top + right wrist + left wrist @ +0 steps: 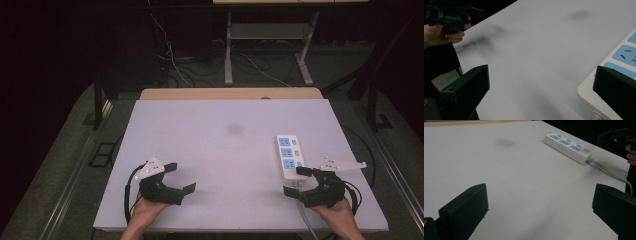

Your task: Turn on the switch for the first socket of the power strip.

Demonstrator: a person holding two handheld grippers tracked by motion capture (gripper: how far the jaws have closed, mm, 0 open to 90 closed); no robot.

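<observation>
Above table [225, 150], both tongs wide, empty.

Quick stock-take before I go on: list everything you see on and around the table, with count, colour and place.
power strip: 1, white with blue sockets, right side of the table, just ahead of the right tongs
power strip cable: 1, grey-white, runs off the strip's near end
table: 1, pale lilac-white top, tan far edge
smudge: 1, dark, centre of the table
desk frame: 1, grey, floor beyond the table
floor cables: several, light
left tongs: 1, black, near left, open
right tongs: 1, black, near right, open
</observation>
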